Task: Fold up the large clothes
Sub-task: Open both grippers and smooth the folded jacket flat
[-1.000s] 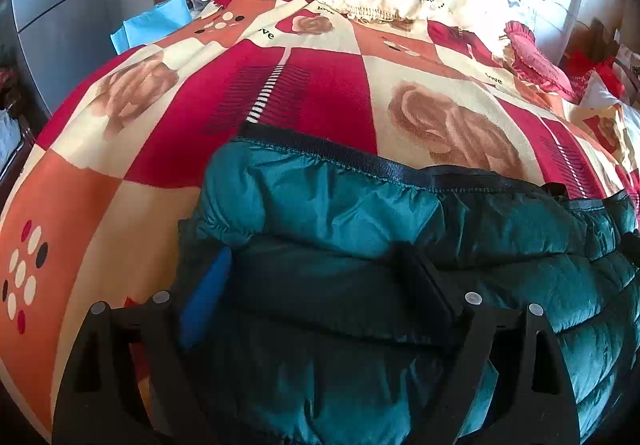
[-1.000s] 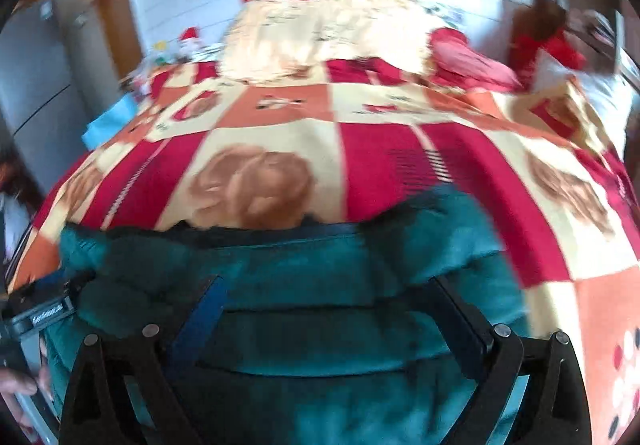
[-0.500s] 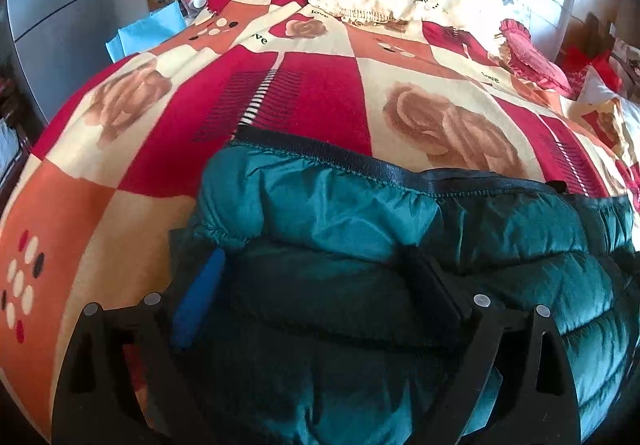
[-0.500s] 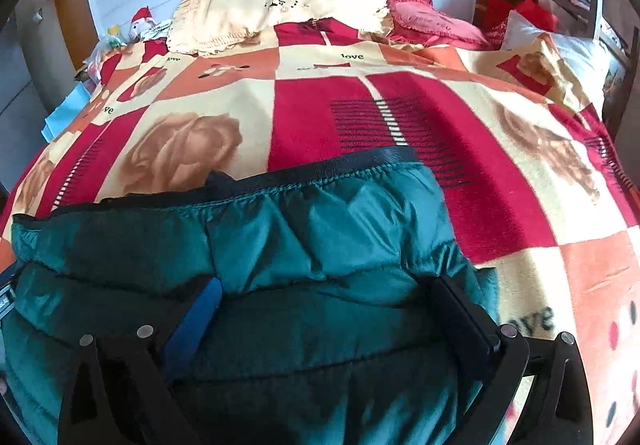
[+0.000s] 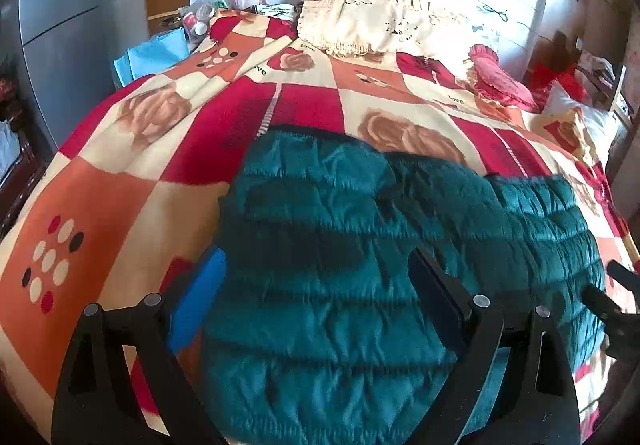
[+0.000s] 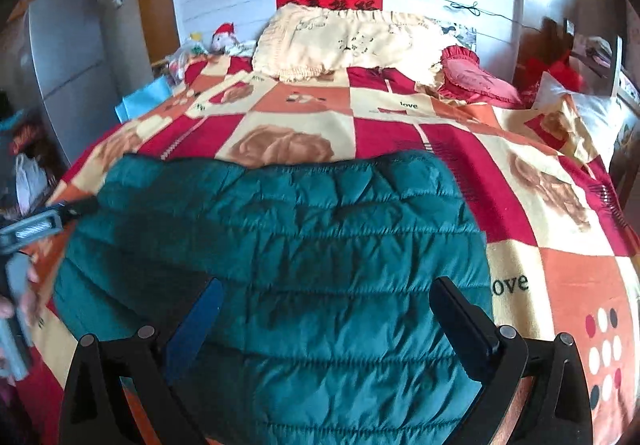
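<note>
Now the big change is in the green quilted jacket (image 5: 360, 265): a second ago its black-trimmed hem was bunched right under both grippers, and it lies dropped flat on the bedspread (image 5: 100, 205), a folded slab near the foot of the bed, well short of the cream pillow (image 5: 372, 25) at the head. To my eye that fold is laid and let go. Both tools have drawn back and up from the jacket. The left gripper (image 5: 316, 297) stands wide open over the jacket's left part, nothing pinched between its jaws. The right gripper (image 6: 328, 313) also gapes over the jacket's right part, empty. What is left, I'd guess, is another fold or a smoothing pass.
</note>
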Motion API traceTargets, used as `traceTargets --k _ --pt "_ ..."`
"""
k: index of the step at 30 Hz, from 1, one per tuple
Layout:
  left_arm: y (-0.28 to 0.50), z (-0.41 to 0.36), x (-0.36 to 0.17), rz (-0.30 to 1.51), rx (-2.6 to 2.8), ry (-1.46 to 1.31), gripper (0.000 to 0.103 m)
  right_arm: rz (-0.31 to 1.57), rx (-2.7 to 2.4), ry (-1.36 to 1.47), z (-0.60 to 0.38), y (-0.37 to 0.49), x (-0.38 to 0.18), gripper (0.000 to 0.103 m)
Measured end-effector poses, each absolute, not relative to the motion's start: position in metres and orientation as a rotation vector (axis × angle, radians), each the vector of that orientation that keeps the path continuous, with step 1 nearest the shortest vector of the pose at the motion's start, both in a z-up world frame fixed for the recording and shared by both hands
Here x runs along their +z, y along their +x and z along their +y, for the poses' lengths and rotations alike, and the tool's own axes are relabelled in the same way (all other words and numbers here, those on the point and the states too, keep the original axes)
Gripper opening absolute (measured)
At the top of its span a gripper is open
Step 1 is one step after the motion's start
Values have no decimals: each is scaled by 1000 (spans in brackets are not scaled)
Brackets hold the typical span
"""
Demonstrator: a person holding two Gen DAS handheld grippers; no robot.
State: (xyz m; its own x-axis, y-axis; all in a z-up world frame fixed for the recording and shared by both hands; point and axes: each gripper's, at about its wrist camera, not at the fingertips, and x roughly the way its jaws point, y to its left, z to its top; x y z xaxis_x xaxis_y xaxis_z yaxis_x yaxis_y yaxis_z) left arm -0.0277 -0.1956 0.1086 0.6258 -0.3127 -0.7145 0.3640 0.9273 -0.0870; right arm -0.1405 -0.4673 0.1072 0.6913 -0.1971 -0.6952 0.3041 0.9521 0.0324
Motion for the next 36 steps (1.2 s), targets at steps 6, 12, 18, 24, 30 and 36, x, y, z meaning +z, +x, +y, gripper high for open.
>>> traceTargets --k 6,12,18,24,30,36 --pt "-39 -194 75 878 -366 79 93 831 -306 170 -462 -131 66 103" --pt "-44 -187 71 881 -368 60 93 838 -326 172 -459 -134 68 103" --pt "-56 -183 76 878 -378 51 93 774 -315 180 -457 -169 99 103" --pt "-64 -187 68 871 -377 70 93 796 -362 203 -464 -180 88 103" --pt "-63 -190 64 876 -376 80 93 851 -383 251 -472 -166 55 103" --pt "-64 -183 65 890 -388 56 93 844 -347 278 -479 -180 68 103"
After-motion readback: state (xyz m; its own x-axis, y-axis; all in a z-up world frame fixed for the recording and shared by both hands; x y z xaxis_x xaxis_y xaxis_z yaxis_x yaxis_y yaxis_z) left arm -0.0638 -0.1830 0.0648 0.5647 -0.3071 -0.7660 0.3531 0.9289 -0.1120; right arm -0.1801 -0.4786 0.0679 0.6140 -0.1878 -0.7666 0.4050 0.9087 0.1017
